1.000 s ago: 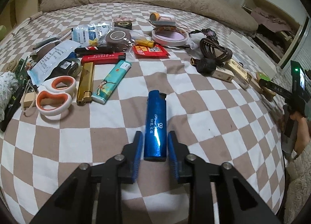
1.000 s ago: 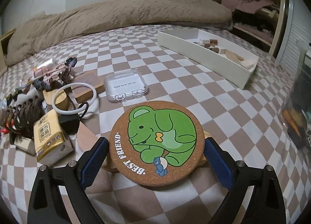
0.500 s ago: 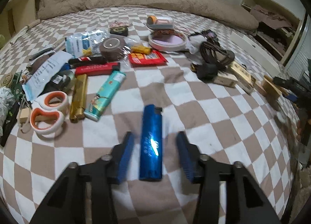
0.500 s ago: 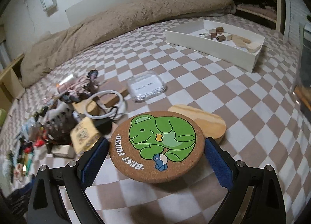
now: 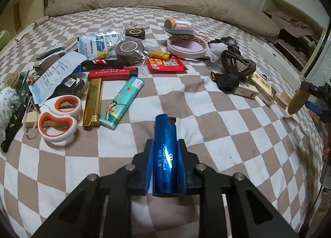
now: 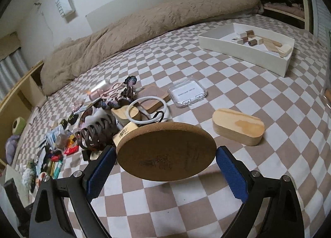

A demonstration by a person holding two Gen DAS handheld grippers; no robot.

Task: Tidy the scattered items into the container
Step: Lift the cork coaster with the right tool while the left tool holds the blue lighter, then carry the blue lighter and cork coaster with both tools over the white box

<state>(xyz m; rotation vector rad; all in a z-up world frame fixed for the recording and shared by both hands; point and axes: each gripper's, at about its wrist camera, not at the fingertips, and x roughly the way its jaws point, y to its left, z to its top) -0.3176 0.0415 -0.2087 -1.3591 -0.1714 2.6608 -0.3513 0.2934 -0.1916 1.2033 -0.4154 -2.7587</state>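
Note:
My left gripper (image 5: 165,151) is shut on a blue lighter (image 5: 165,155) that points forward, just above the checkered bed. My right gripper (image 6: 165,159) is shut on a round cork coaster (image 6: 166,151), held above the bed and tilted so its plain underside faces the camera. The white container (image 6: 244,52) sits at the far right in the right wrist view, with wooden blocks and sticks inside. The right gripper with the coaster edge (image 5: 298,99) also shows at the right of the left wrist view.
Scattered items lie ahead of the left gripper: scissors (image 5: 58,118), gold lighter (image 5: 93,105), teal lighter (image 5: 122,103), red lighter (image 5: 112,73), tape roll (image 5: 187,45), brown cord (image 5: 235,66). A wooden oval block (image 6: 238,126), clear case (image 6: 187,93) and white ring (image 6: 146,109) lie near the right gripper.
My left gripper opened briefly, then closed on the blue lighter and lifted it. My right gripper raised the coaster off the wooden block and tipped it so the frog print faces away.

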